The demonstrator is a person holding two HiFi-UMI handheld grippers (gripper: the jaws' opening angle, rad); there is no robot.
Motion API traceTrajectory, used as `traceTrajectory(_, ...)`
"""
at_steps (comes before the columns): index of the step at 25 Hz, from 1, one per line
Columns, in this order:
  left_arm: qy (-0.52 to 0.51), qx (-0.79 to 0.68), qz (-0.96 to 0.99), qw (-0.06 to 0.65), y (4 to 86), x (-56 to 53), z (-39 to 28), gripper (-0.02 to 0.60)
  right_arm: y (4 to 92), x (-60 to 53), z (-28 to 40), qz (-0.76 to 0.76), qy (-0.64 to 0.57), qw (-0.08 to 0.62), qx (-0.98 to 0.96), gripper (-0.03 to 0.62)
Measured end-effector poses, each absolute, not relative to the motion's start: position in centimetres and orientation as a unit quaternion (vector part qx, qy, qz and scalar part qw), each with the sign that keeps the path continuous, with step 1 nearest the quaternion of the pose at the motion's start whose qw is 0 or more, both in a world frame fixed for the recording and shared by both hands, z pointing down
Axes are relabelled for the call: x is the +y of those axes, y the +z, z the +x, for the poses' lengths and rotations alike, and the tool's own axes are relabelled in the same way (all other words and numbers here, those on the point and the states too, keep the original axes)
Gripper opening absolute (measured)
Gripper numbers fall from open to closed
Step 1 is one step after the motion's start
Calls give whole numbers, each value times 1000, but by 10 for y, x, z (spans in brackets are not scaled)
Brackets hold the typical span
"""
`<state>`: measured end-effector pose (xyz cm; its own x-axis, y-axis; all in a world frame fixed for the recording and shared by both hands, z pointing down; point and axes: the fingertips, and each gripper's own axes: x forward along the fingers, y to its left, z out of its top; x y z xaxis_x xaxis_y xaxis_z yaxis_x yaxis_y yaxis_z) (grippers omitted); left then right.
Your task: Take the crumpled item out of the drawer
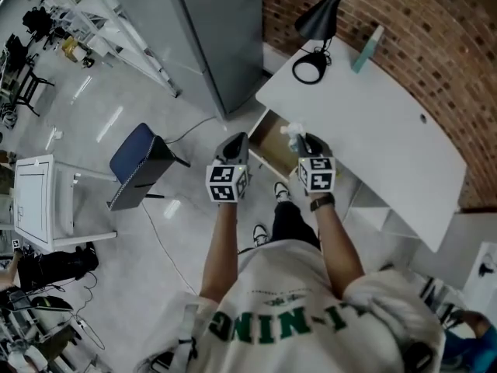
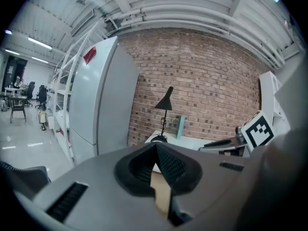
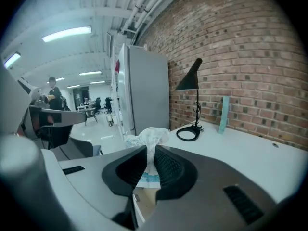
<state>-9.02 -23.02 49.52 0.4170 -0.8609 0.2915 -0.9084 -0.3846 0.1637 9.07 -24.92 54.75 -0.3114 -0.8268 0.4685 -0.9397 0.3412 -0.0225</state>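
A crumpled white wrapper (image 3: 145, 137) sticks up between the fingers of my right gripper (image 3: 148, 152), which is shut on it. In the head view the crumpled wrapper (image 1: 293, 133) is held by the right gripper (image 1: 307, 141) just above the open wooden drawer (image 1: 269, 143) under the white desk (image 1: 373, 123). My left gripper (image 1: 236, 141) hovers at the drawer's left side, apart from the wrapper. Seen in its own view, the left gripper (image 2: 156, 149) has its tips together with nothing between them, and the right gripper's marker cube (image 2: 260, 129) shows at the right.
A black desk lamp (image 1: 317, 22) and a teal upright item (image 1: 366, 49) stand on the desk. A tall grey cabinet (image 1: 225, 29) rises left of the drawer. A blue chair (image 1: 138, 162) and a white cart (image 1: 35, 200) stand on the floor at the left.
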Motion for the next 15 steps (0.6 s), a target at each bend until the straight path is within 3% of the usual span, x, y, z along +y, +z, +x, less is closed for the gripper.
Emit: traceTrajectory(15,23,-544,838,29,371,-202,-79,-6,405,-211,95,581,33,75,-810,51)
